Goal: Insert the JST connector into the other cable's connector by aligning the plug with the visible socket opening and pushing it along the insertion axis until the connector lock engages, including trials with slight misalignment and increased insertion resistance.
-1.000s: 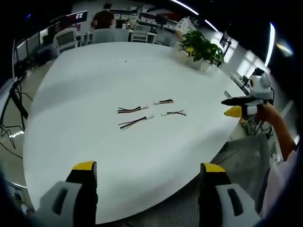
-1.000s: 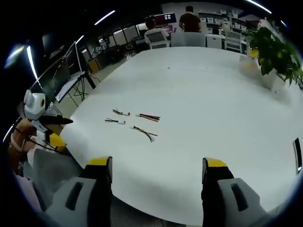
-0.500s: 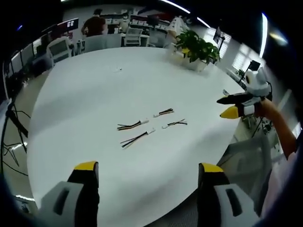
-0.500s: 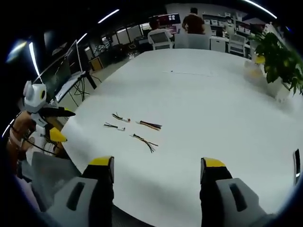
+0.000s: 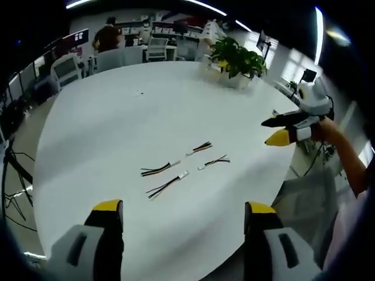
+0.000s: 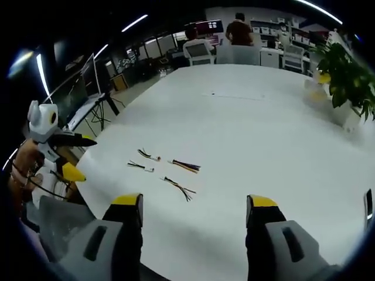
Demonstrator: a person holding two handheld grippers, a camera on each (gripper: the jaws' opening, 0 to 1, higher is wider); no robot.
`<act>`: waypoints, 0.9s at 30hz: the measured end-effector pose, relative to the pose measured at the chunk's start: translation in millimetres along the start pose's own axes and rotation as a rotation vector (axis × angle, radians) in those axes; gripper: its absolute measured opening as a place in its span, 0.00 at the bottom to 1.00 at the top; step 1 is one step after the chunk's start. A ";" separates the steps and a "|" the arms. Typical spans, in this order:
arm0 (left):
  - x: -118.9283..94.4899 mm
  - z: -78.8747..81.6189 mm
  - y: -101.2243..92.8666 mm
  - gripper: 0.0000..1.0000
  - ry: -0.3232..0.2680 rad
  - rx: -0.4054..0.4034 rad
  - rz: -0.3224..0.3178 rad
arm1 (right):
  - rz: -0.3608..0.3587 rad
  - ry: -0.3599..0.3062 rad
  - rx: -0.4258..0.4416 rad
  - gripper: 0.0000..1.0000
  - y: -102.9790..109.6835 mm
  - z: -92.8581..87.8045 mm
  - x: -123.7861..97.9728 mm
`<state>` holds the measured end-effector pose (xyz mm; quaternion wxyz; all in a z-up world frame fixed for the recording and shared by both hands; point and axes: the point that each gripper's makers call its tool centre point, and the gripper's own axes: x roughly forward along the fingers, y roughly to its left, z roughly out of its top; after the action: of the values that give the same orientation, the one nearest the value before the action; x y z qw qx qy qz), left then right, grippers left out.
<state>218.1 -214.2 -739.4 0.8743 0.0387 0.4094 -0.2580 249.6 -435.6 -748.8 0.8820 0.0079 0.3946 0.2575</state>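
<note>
Both grippers hang over the near edge of the large round white table (image 5: 105, 111), well short of the work. The left gripper (image 5: 181, 213) has its yellow-tipped jaws wide apart with nothing between them; the right gripper (image 6: 193, 205) stands likewise spread and empty.

The task's items lie loose on the tabletop ahead: four short multicoloured wire leads with small white JST connector ends. In the left gripper view they read as the upper-left lead (image 5: 159, 170), the lower-left lead (image 5: 166, 185), the upper-right lead (image 5: 200, 148) and the lower-right lead (image 5: 214, 161). All four sit near one another but apart, none mated. At this range it cannot be told which ends are plugs and which sockets.

Judged step: approach and pick-up, not yet begun. To do it well, each gripper should take one lead just behind its connector housing, not far down the wires, so the housing stays rigid. The socket opening should be turned to face the plug before any push, and the push kept straight along the axis.

Containers: a pale planter (image 5: 235, 81) at the far table edge holds a green leafy plant (image 5: 240, 58). It stands well apart from the leads.
</note>
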 end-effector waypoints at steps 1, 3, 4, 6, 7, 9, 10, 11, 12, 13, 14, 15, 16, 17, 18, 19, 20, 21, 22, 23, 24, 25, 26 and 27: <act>1.0 2.4 -0.3 0.82 -0.004 0.001 -0.002 | 0.000 -0.001 0.000 0.69 -0.1 0.9 1.5; 4.2 6.7 -0.5 0.82 -0.008 0.013 0.001 | 0.006 -0.002 -0.002 0.69 0.6 3.3 4.7; 5.7 7.8 -0.2 0.82 -0.006 0.021 0.004 | 0.009 -0.002 -0.003 0.69 1.3 4.5 5.8; 9.0 9.7 0.1 0.82 -0.002 0.033 0.006 | 0.017 -0.005 -0.007 0.68 2.8 7.6 8.5; 10.9 10.8 0.3 0.82 -0.002 0.037 0.005 | 0.021 -0.007 -0.008 0.68 3.5 9.0 9.6; 13.8 12.1 1.1 0.81 0.000 0.041 0.006 | 0.027 -0.008 -0.015 0.67 4.8 11.7 11.9; 15.0 12.6 2.1 0.80 -0.001 0.046 0.010 | 0.030 -0.008 -0.019 0.67 5.5 13.0 13.1; 16.5 13.1 3.4 0.80 -0.002 0.052 0.014 | 0.032 -0.009 -0.022 0.67 5.9 14.1 13.7; 17.8 13.2 4.5 0.80 0.001 0.056 0.018 | 0.034 -0.010 -0.025 0.67 6.2 15.1 14.2; 19.0 13.2 5.7 0.80 0.004 0.059 0.021 | 0.035 -0.011 -0.027 0.67 6.2 16.6 15.4; 20.8 13.8 7.3 0.80 0.005 0.060 0.023 | 0.034 -0.013 -0.027 0.67 5.9 17.6 16.3; 21.6 14.4 8.0 0.80 0.005 0.061 0.023 | 0.033 -0.013 -0.028 0.67 5.5 18.7 17.8; 22.7 15.8 9.1 0.80 0.003 0.062 0.023 | 0.034 -0.012 -0.030 0.67 5.4 19.0 18.7; 23.4 16.9 9.9 0.79 0.001 0.062 0.023 | 0.035 -0.010 -0.029 0.67 5.4 19.8 20.0; 24.4 18.7 11.2 0.79 -0.004 0.063 0.026 | 0.037 -0.010 -0.028 0.67 5.6 20.4 20.6; 25.1 19.8 12.3 0.79 -0.006 0.063 0.028 | 0.039 -0.012 -0.028 0.67 5.9 21.3 21.2; 26.3 21.2 13.9 0.79 -0.009 0.064 0.031 | 0.038 -0.017 -0.022 0.67 5.8 23.0 22.1; 27.3 21.9 15.1 0.79 -0.009 0.064 0.033 | 0.037 -0.019 -0.014 0.68 5.5 24.3 22.9; 28.6 22.7 16.4 0.79 -0.010 0.066 0.035 | 0.041 -0.019 -0.012 0.69 5.9 25.3 24.0; 29.5 23.2 17.3 0.78 -0.010 0.068 0.036 | 0.042 -0.020 -0.011 0.68 6.0 26.0 24.7; 30.8 23.6 18.7 0.78 -0.009 0.071 0.039 | 0.043 -0.021 -0.015 0.67 6.3 26.9 25.6; 31.7 23.9 19.4 0.78 -0.009 0.070 0.040 | 0.043 -0.023 -0.018 0.67 6.3 27.6 26.2; 32.7 24.2 20.1 0.78 -0.010 0.071 0.040 | 0.042 -0.023 -0.021 0.66 6.1 28.3 27.0; 33.5 24.3 20.3 0.76 -0.013 0.074 0.039 | 0.042 -0.021 -0.020 0.64 5.9 28.7 27.6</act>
<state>262.6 -217.5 -750.8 0.8798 0.0773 0.3931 -0.2559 282.4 -412.3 -746.9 0.8804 0.0101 0.3827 0.2799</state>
